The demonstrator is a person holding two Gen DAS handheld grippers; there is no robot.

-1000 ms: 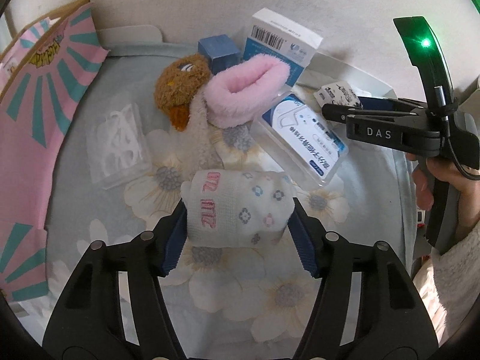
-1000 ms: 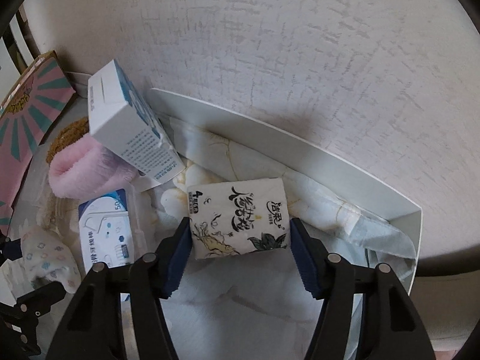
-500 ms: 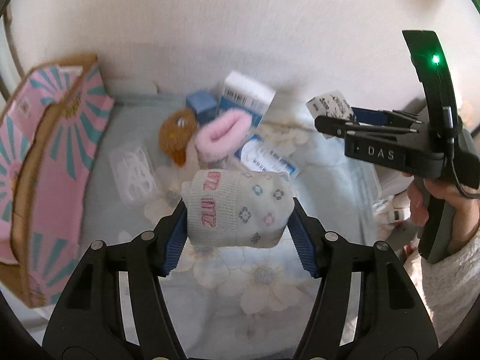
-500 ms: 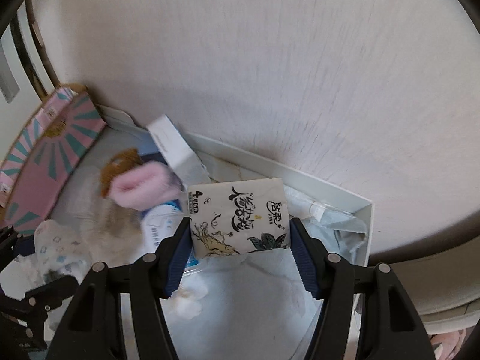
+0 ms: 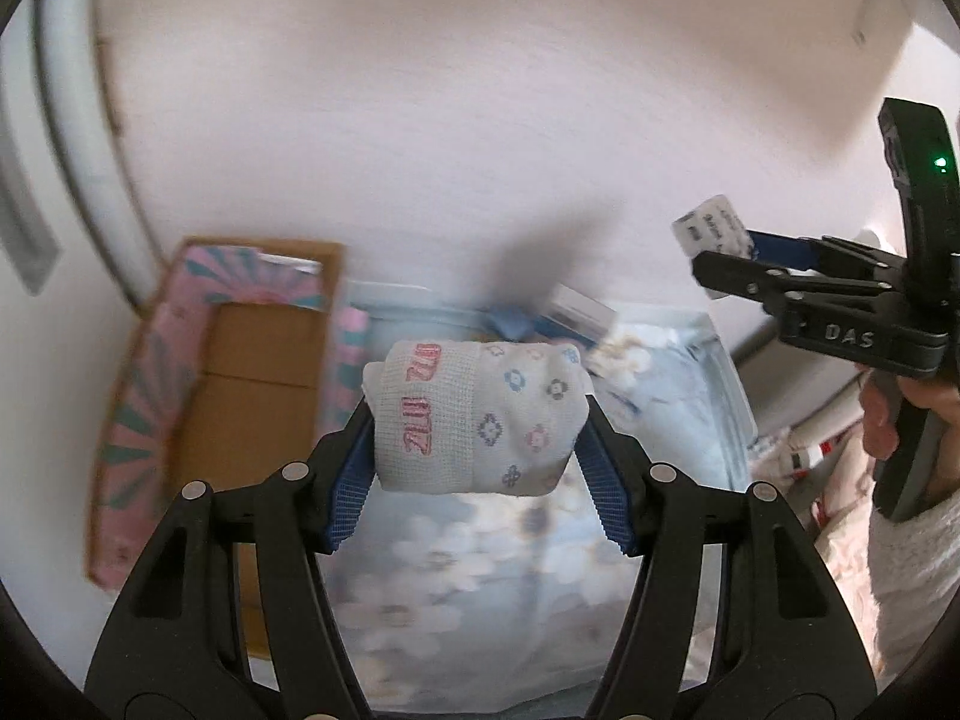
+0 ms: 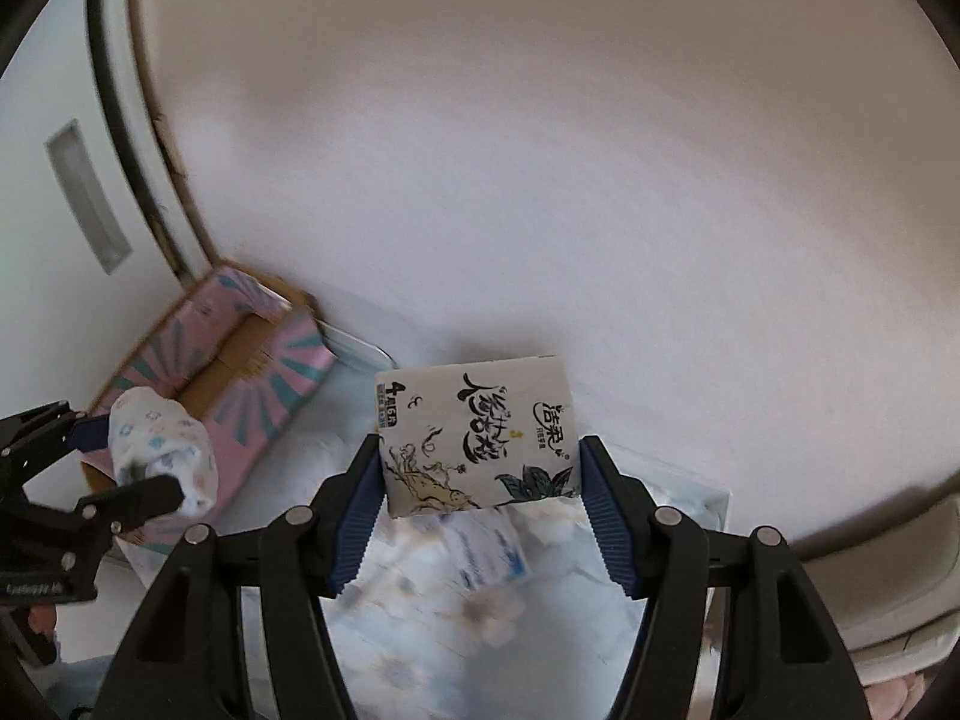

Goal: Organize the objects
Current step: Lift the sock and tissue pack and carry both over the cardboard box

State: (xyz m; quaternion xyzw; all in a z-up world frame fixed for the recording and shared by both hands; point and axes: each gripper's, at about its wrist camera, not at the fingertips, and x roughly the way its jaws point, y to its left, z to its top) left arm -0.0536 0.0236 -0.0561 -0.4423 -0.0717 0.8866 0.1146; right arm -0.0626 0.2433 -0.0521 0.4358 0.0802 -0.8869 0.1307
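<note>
My left gripper (image 5: pixel 477 429) is shut on a rolled white sock (image 5: pixel 480 414) with small flower prints and pink letters, held high above the floral-lined tray (image 5: pixel 729 384). It also shows in the right wrist view (image 6: pixel 162 450). My right gripper (image 6: pixel 480 468) is shut on a white tissue pack (image 6: pixel 477 429) with black script and leaf art, also lifted; it shows in the left wrist view (image 5: pixel 714 234) at the right. An open pink and teal cardboard box (image 5: pixel 252 360) lies to the left of the tray.
A white wall (image 5: pixel 480 120) stands close behind the tray. Blurred boxes (image 5: pixel 576 312) lie at the tray's back. A floss-pick package (image 6: pixel 486 546) lies in the tray under the tissue pack. A white door frame (image 6: pixel 120 120) rises at the left.
Both grippers have risen well above the tray with their loads. The tray items have shrunk and blurred below. The open cardboard box has come fully into view at the left.
</note>
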